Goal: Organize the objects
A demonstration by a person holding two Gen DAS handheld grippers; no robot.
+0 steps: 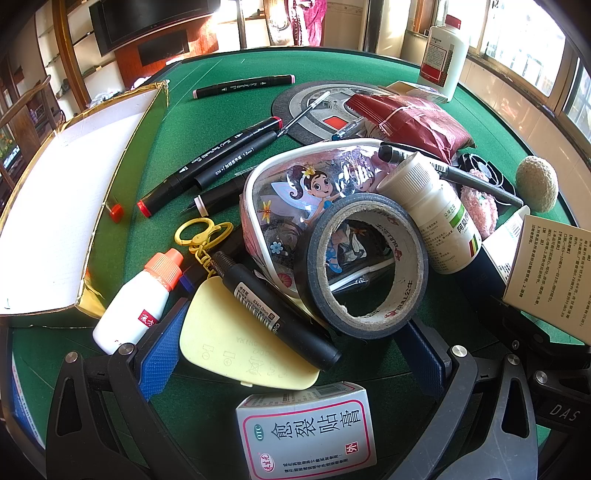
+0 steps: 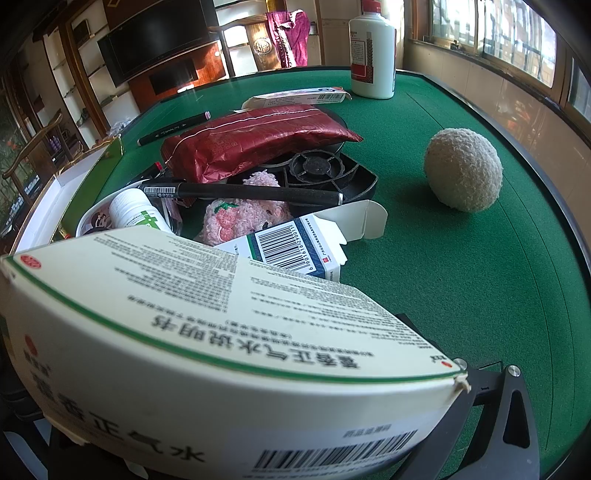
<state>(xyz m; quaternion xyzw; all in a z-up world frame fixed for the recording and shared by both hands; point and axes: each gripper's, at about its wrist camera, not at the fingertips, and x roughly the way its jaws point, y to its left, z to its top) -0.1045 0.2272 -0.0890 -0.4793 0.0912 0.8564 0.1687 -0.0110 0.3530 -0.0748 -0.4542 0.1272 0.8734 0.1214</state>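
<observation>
Right gripper (image 2: 258,424) clamps the cream box (image 2: 221,350); left gripper (image 1: 291,354) gapes wide over the pen (image 1: 273,314). Best carried level, left to the far tray (image 1: 74,166), clearing the tape (image 1: 365,266).

A dark television (image 2: 159,40) hangs above wooden shelving (image 2: 70,92); windows (image 2: 517,33) line the wall.

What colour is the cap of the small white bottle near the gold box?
The cap is orange, seen best in the left wrist view.
</observation>
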